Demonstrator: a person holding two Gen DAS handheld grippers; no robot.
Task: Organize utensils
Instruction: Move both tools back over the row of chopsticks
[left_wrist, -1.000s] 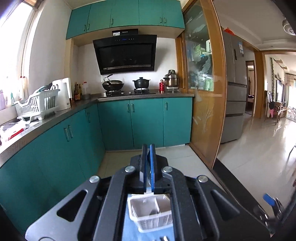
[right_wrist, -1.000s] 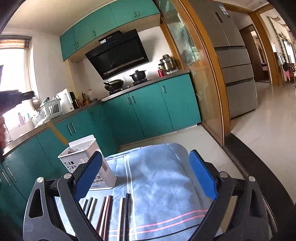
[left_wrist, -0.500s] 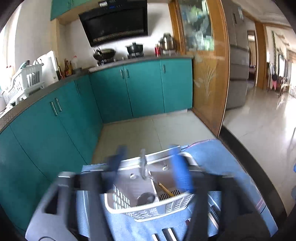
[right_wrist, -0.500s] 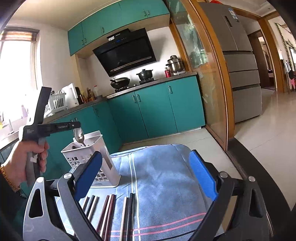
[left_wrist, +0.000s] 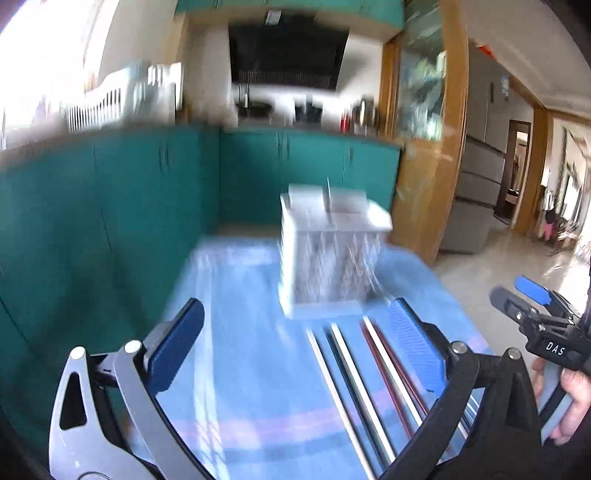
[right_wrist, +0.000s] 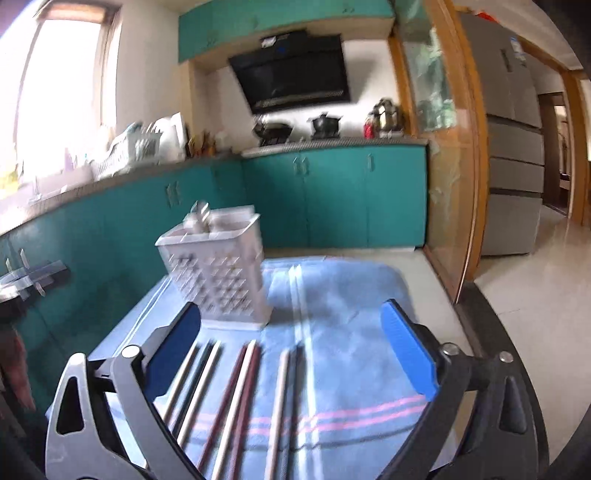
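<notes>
A white slotted utensil caddy (left_wrist: 328, 258) stands on a blue towel (left_wrist: 251, 369); it also shows in the right wrist view (right_wrist: 218, 277) with a spoon (right_wrist: 201, 216) sticking out of it. Several chopsticks (right_wrist: 236, 398) lie side by side on the towel in front of the caddy, also in the left wrist view (left_wrist: 362, 384). My left gripper (left_wrist: 295, 354) is open and empty, above the towel short of the caddy. My right gripper (right_wrist: 291, 354) is open and empty over the chopsticks. The left view is motion-blurred.
Teal cabinets (right_wrist: 332, 195) and a counter with a dish rack (right_wrist: 125, 151) run along the left and back. A stove with pots (right_wrist: 295, 127) sits under a black hood. A fridge (right_wrist: 513, 155) and a tiled floor lie to the right.
My left gripper opened, let a spoon go into the caddy, then pulled back and down to the towel. My right gripper tilted down a little toward the chopsticks.
</notes>
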